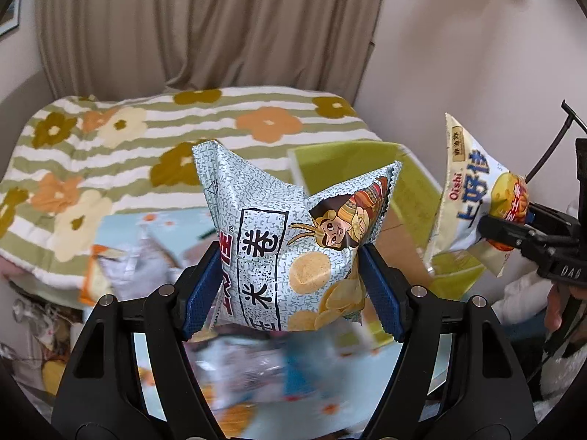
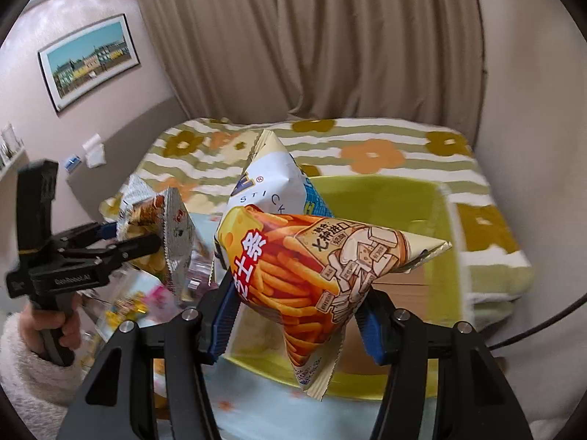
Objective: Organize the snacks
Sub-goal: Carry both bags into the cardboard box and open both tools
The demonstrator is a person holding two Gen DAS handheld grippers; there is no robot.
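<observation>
My left gripper (image 1: 290, 286) is shut on a grey-speckled chip bag (image 1: 293, 234) and holds it in the air above the table. It also shows in the right wrist view (image 2: 157, 234) at the left, held by the left gripper (image 2: 146, 244). My right gripper (image 2: 293, 315) is shut on an orange-and-white Oishi cheese-stick bag (image 2: 312, 264), held over the green box (image 2: 440, 242). In the left wrist view this bag (image 1: 473, 205) hangs at the right, over the green box (image 1: 414, 190).
A bed with a striped floral blanket (image 1: 110, 139) lies behind the box. A pale blue patterned tablecloth (image 1: 154, 227) covers the table, with other snack packets blurred on it. Curtains (image 2: 312, 44) hang behind. A framed picture (image 2: 88, 58) is on the left wall.
</observation>
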